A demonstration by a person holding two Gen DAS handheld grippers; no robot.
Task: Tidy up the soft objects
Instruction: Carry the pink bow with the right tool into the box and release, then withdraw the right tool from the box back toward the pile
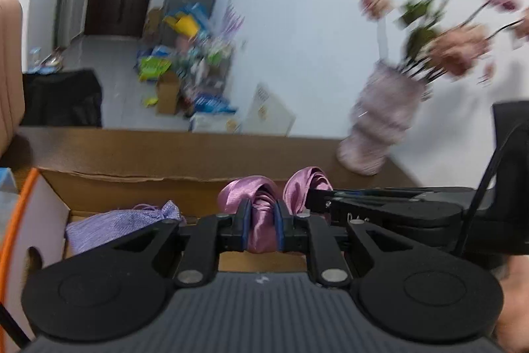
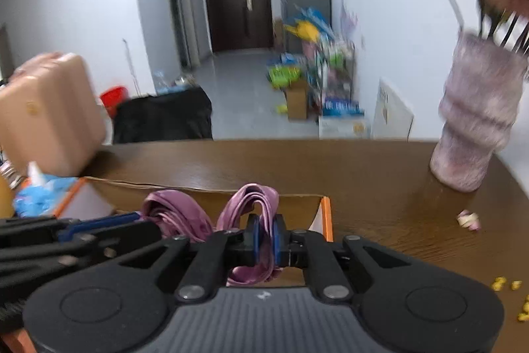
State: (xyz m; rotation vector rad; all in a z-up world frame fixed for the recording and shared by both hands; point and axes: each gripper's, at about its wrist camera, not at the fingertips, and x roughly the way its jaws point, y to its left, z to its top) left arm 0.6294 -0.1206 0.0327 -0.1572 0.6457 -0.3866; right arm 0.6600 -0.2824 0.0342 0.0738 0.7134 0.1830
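Note:
A pink satin cloth (image 1: 261, 220) is bunched between both grippers over an open cardboard box (image 1: 139, 184). My left gripper (image 1: 261, 222) is shut on one fold of it. My right gripper (image 2: 264, 240) is shut on the other fold (image 2: 254, 204). In the left wrist view the right gripper (image 1: 314, 199) reaches in from the right with a loop of satin at its tip. In the right wrist view the left gripper (image 2: 145, 220) lies at the left, with satin (image 2: 175, 210) at its tip. A lilac mesh pouch (image 1: 115, 225) lies inside the box.
The box, with orange-edged flaps (image 2: 325, 214), stands on a brown wooden table (image 2: 363, 181). A pale purple vase (image 2: 479, 121) with pink flowers stands at the right. A tan case (image 2: 49, 118) and blue wrapping (image 2: 39, 194) sit at the left. Small yellow bits (image 2: 502, 285) lie near the right edge.

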